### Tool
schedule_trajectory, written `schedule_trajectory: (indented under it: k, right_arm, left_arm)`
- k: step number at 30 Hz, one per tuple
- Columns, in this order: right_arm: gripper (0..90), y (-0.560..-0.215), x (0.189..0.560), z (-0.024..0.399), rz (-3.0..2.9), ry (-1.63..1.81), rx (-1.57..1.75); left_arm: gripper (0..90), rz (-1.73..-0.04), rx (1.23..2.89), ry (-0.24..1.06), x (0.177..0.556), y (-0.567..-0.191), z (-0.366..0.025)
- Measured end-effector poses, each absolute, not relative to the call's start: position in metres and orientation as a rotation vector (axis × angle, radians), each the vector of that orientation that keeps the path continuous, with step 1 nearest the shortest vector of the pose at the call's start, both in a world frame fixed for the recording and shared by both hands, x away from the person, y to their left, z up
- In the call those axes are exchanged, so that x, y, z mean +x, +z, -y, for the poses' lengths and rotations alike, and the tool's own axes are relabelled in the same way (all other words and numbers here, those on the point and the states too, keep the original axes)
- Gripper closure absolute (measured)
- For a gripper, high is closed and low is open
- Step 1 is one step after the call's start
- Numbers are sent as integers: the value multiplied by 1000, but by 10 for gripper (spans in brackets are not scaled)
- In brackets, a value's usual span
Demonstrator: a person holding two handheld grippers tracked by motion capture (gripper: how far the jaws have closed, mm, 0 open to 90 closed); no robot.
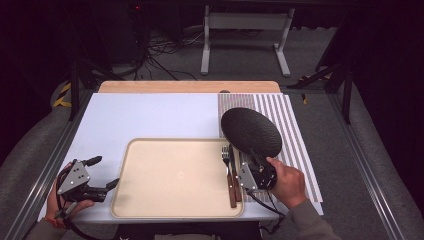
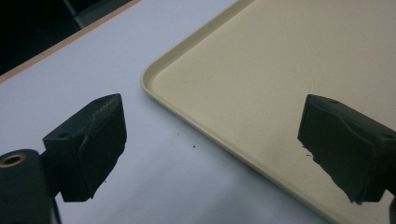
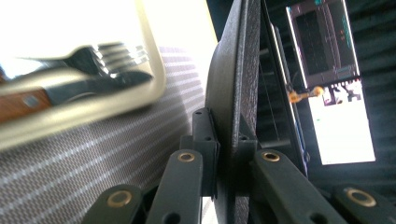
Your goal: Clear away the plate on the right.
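Observation:
A black round plate [image 1: 251, 131] hangs tilted above the striped placemat [image 1: 295, 130], just right of the beige tray [image 1: 170, 180]. My right gripper [image 1: 252, 165] is shut on the plate's near rim; in the right gripper view the plate [image 3: 233, 79] stands edge-on between the two jaws of the right gripper [image 3: 228, 158]. A fork [image 1: 225, 159] and a wooden-handled knife [image 1: 235, 175] lie along the tray's right side. My left gripper [image 1: 102, 172] rests open at the tray's left edge, with nothing between its fingers [image 2: 91, 144]; the tray's corner [image 2: 154, 79] lies ahead of it.
The white table top [image 1: 140, 115] extends behind the tray, with a wooden strip [image 1: 190, 86] at the far edge. Metal rails run along both table sides. Cables and a grey stand [image 1: 245, 35] sit on the floor beyond.

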State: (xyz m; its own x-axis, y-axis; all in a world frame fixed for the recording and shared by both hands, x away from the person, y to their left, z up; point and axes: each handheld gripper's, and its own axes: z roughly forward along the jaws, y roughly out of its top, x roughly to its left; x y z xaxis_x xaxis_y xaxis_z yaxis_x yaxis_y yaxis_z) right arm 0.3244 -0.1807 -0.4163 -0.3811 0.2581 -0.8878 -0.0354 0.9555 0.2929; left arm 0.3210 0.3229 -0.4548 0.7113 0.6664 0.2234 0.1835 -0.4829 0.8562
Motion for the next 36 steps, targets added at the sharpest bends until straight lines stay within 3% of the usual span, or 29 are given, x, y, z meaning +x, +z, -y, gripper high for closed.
schedule_trajectory:
  k: [36]
  right_arm:
    - [857,-418,283,98,-1989,438,-101]
  left_arm:
    - [80,-634,2023,699,319,-453,-323]
